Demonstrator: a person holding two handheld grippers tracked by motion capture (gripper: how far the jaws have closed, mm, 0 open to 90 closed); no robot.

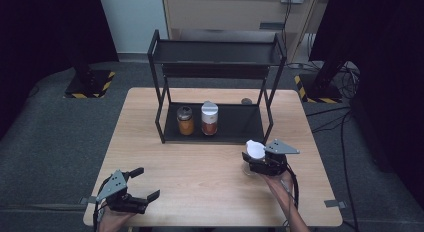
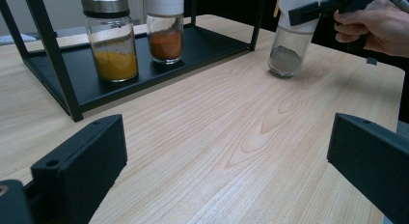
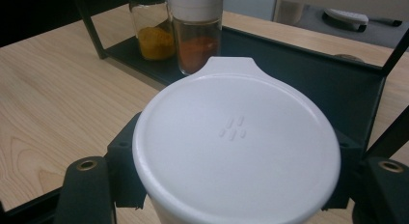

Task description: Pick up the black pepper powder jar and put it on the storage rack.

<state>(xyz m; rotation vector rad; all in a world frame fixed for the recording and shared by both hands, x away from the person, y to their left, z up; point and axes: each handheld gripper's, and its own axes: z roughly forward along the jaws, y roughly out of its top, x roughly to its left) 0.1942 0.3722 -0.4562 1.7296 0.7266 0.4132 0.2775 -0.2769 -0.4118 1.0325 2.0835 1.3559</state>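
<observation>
A glass jar with grey powder and a white flip cap (image 2: 289,45) stands on the wooden table (image 1: 200,177), in front of the rack's right end. My right gripper (image 1: 256,159) is shut on the jar just under its cap (image 3: 236,137), and its jaws press the jar from both sides. My left gripper (image 1: 142,184) hovers open at the table's front left, with nothing between its fingers (image 2: 79,166). On the lower shelf of the black two-tier rack (image 1: 220,134) stand a yellow spice jar (image 1: 185,120) with a metal lid and a red spice jar (image 1: 209,118) with a white cap.
The rack's top shelf (image 1: 215,53) is bare, and the lower shelf has free room right of the two jars. A small round brown object (image 1: 246,100) lies on the table behind the rack. Bare wood lies between the two grippers.
</observation>
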